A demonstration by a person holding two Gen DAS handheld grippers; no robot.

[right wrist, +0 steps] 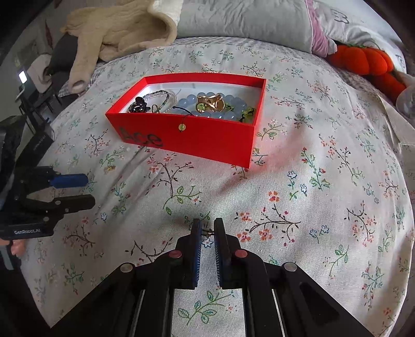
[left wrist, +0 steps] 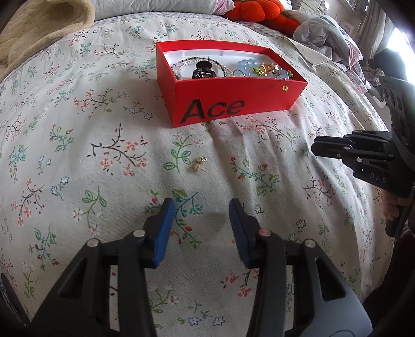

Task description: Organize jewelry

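Note:
A red box [left wrist: 220, 103] marked "Ace" stands on the floral bedspread and holds bead bracelets, a dark hair clip and gold pieces; it also shows in the right wrist view [right wrist: 207, 134]. A small gold earring [left wrist: 199, 163] lies on the spread in front of my open, empty left gripper [left wrist: 202, 207]; it shows faintly in the right wrist view [right wrist: 110, 168]. My right gripper [right wrist: 206, 228] is nearly shut, with a small dark thing [right wrist: 207, 232] between its tips. The right gripper shows from the side in the left wrist view [left wrist: 319, 149]. The left gripper appears in the right wrist view [right wrist: 88, 189].
A beige blanket [right wrist: 116, 31] lies at the back left. A grey pillow [right wrist: 246, 23] and an orange plush [right wrist: 363, 62] lie at the head of the bed. Crumpled clothes [left wrist: 324, 33] lie at the right. A bead on a cord [right wrist: 182, 127] hangs over the box wall.

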